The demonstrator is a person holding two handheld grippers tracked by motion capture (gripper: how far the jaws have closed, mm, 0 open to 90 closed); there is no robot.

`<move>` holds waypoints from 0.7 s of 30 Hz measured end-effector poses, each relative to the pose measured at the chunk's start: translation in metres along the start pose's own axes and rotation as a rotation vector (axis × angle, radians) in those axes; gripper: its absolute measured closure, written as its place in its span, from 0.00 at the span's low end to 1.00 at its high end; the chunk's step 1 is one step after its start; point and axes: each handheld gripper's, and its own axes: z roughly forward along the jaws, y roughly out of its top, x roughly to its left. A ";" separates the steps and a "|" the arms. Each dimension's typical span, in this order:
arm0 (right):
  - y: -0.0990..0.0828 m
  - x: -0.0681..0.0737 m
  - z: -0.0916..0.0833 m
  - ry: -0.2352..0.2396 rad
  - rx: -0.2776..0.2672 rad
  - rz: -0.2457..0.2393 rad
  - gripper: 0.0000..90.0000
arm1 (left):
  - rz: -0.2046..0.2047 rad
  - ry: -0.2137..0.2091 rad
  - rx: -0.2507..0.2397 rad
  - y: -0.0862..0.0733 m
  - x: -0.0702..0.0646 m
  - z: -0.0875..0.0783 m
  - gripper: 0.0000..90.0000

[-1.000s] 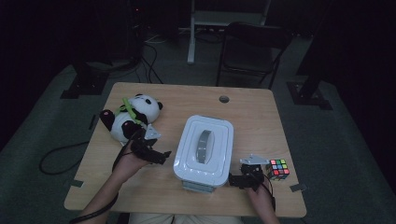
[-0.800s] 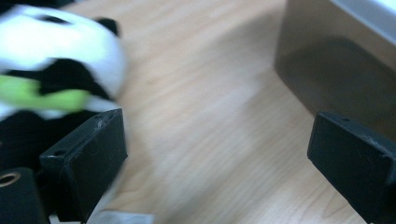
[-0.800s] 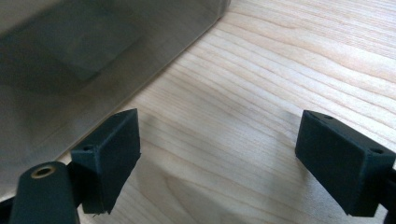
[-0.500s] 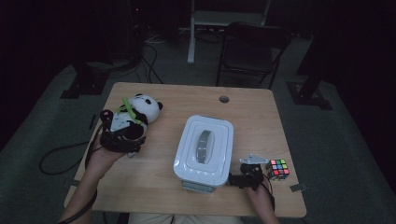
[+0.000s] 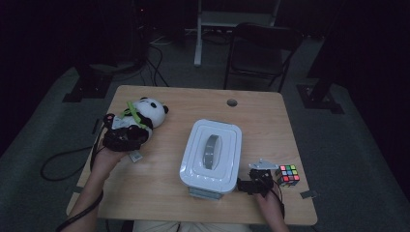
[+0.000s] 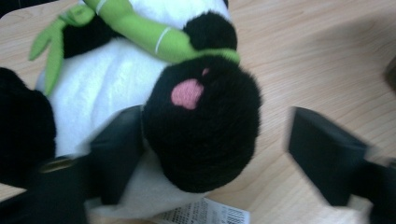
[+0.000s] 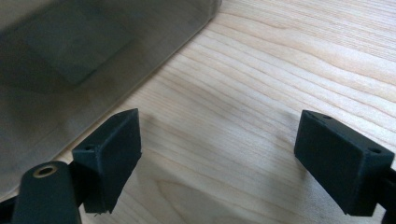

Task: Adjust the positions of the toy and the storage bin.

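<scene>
Panda [image 6: 140,93] lies on the counter [image 5: 164,188] left of the white box [image 5: 211,152]; the left tool [image 6: 212,154] gapes around its black foot, apparently to grasp it. Right of the box, the right tool [image 7: 217,161] waits open and empty, near the cube [image 5: 288,174].

The pale wooden table [image 7: 280,70] shows fine grain with a smooth, faintly satin finish. The fluffy black-and-white plush panda [image 6: 205,130] wears a matt green felt-like bamboo sprig [image 6: 140,32] and a printed paper-like tag [image 6: 205,215]. The white lidded plastic box [image 5: 211,154] looks smooth, and the right gripper [image 7: 219,158] has matt black plastic jaws.
</scene>
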 end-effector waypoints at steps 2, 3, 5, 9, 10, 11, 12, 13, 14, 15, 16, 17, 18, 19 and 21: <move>0.000 0.000 0.000 -0.002 -0.001 -0.002 0.16 | -0.028 -0.002 -0.028 -0.005 0.004 0.000 0.49; 0.000 0.000 0.000 -0.003 -0.002 0.000 0.16 | -0.042 -0.007 -0.037 -0.006 0.006 0.000 0.51; -0.001 0.001 0.000 -0.005 -0.004 -0.002 0.16 | -0.048 -0.011 -0.051 -0.009 0.008 -0.003 0.60; -0.001 0.002 0.001 -0.012 -0.008 -0.011 0.16 | -0.019 -0.015 -0.053 -0.015 0.003 -0.009 0.70; -0.001 0.002 0.001 -0.013 -0.010 -0.011 0.16 | -0.012 -0.019 -0.056 -0.017 0.001 -0.010 0.71; -0.001 0.002 0.001 -0.012 -0.011 -0.008 0.16 | -0.009 -0.027 -0.055 -0.019 -0.001 -0.013 0.71; -0.001 0.002 0.001 -0.013 -0.013 -0.009 0.16 | -0.006 -0.039 -0.054 -0.021 -0.003 -0.015 0.71; -0.001 0.002 0.002 -0.014 -0.014 -0.010 0.16 | -0.002 -0.052 -0.055 -0.023 -0.005 -0.018 0.71; -0.001 0.002 0.002 -0.014 -0.014 -0.010 0.16 | -0.002 -0.052 -0.055 -0.023 -0.005 -0.018 0.72; -0.001 0.002 0.002 -0.015 -0.015 -0.012 0.16 | 0.012 -0.089 -0.053 -0.029 -0.011 -0.024 0.72; -0.001 0.003 0.002 -0.018 -0.013 -0.015 0.16 | 0.025 -0.103 -0.046 -0.032 -0.014 -0.027 0.72; -0.001 0.003 0.002 -0.019 -0.013 -0.016 0.16 | 0.038 -0.110 -0.042 -0.035 -0.017 -0.030 0.72; -0.001 0.003 0.002 -0.020 -0.013 -0.017 0.16 | 0.042 -0.126 -0.039 -0.038 -0.020 -0.033 0.72; -0.001 0.003 0.002 -0.021 -0.014 -0.018 0.16 | 0.047 -0.142 -0.033 -0.040 -0.023 -0.036 0.72; -0.001 0.003 0.003 -0.023 -0.014 -0.018 0.15 | 0.065 -0.158 -0.028 -0.044 -0.028 -0.042 0.72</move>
